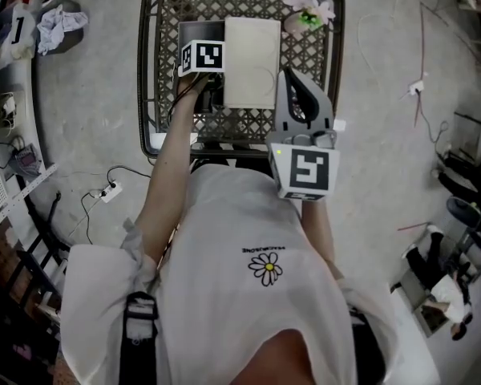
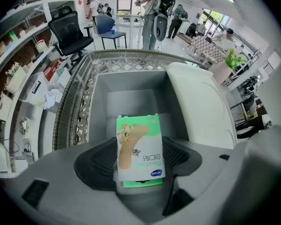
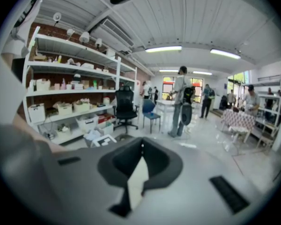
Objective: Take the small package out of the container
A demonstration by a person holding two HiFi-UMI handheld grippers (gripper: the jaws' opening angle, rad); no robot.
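— How do the two hand-held grippers stand?

— The left hand-held gripper [image 2: 139,142] is clamped on the one small package [image 2: 138,150], a green-and-white sachet with a foot printed on it, pinched flat between the dark pads. The right hand-held gripper [image 3: 140,149] has its jaws together at the tips, with nothing between them.

— And where is the package?

— It is over the open mouth of the single grey container [image 2: 131,86]. Whether its far end is clear of the rim I can't tell from this angle. One white lid [image 2: 201,107] lies just beside the container, on its right.

— What carries them?

— A bench [image 1: 164,127] with a woven lattice top and a dark rim. One sprig of pale flowers [image 1: 309,10] lies at its far right corner.

— What does the head view add?

— It shows the two marker cubes. The left cube [image 1: 202,57] sits over the container and hides the package altogether, so the package shows only in the left gripper view. The right cube [image 1: 305,171] is close to the person's chest, with that hand-held gripper well apart from the package. The right gripper view alone looks out into the room, where it shows white shelving [image 3: 70,78], one black office chair [image 3: 125,104] and several people standing.
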